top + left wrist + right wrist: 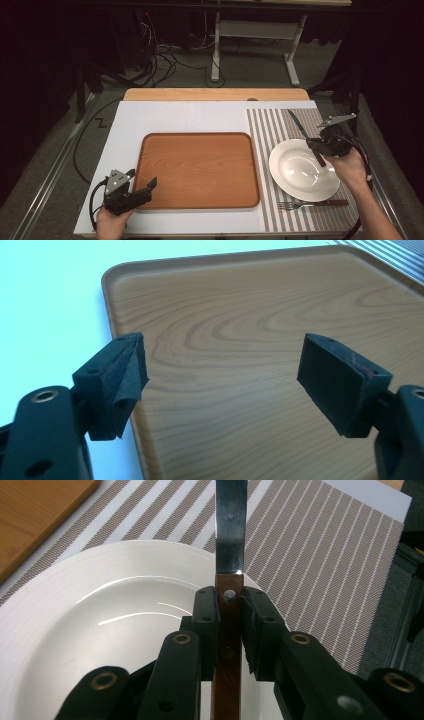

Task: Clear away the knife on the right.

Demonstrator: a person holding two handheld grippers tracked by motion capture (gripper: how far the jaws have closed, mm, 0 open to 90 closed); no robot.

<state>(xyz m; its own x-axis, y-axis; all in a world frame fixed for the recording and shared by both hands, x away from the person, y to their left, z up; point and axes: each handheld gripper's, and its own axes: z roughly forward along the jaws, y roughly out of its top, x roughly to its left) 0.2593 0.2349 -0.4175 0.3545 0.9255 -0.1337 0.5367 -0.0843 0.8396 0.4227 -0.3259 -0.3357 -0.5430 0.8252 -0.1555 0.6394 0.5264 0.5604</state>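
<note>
Knife (303,132) blade points away (handle nearer), probably level

The knife (230,540) is made of shiny, smooth metal at the blade and dark brown wood at the handle. The plate (100,630) looks white, glossy and smooth. The tray (260,340) is made of smooth wood with wavy grain. The mat (272,127) looks like rough woven cloth. The jaws are made of matt black plastic with soft, dull pads.
</note>
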